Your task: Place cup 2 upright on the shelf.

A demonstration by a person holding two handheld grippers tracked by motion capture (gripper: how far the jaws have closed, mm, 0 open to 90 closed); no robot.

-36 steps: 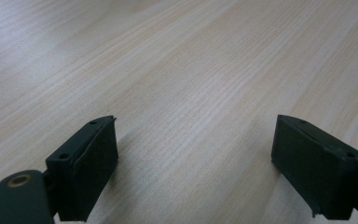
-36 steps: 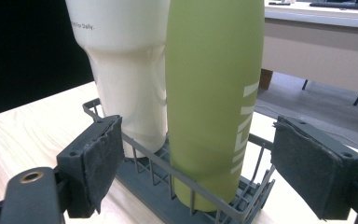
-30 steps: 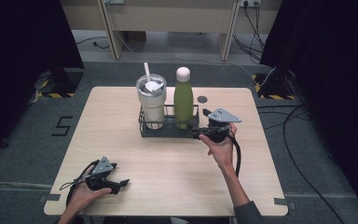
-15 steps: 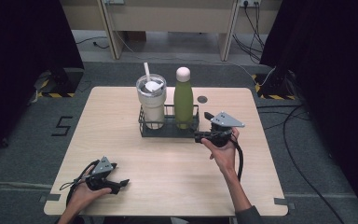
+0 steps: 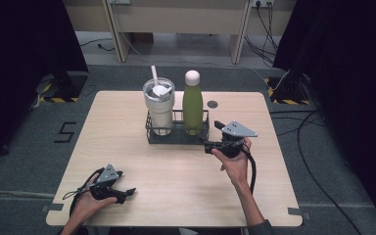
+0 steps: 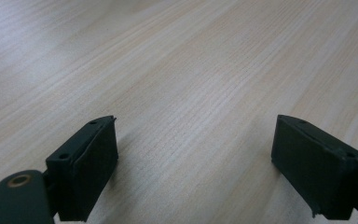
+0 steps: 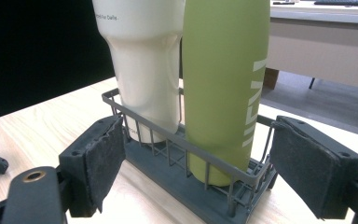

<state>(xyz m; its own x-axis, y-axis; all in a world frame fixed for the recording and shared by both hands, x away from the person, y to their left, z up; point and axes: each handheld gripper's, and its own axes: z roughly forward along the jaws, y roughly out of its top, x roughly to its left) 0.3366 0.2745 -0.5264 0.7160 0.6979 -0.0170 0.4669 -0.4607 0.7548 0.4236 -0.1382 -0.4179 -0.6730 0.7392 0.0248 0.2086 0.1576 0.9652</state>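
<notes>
So far nothing has been gripped — the green bottle (image 7: pixel 223 84) stands upright in the wire rack (image 7: pixel 177 161), long axis vertical, cap up, beside the white tumbler (image 7: pixel 142 60). The right gripper (image 7: pixel 196 168) is held with jaws wide apart and empty; the bottle is seen between them, just ahead, untouched. The left gripper (image 6: pixel 196 163) is likewise spread wide over bare table (image 6: pixel 191 70), holding nothing. Grasping and lifting are judged still to be done.

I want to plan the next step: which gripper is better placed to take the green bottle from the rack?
Right. The right gripper is open beside the rack, jaws facing the green bottle. The left gripper rests at the table's near edge.
</notes>
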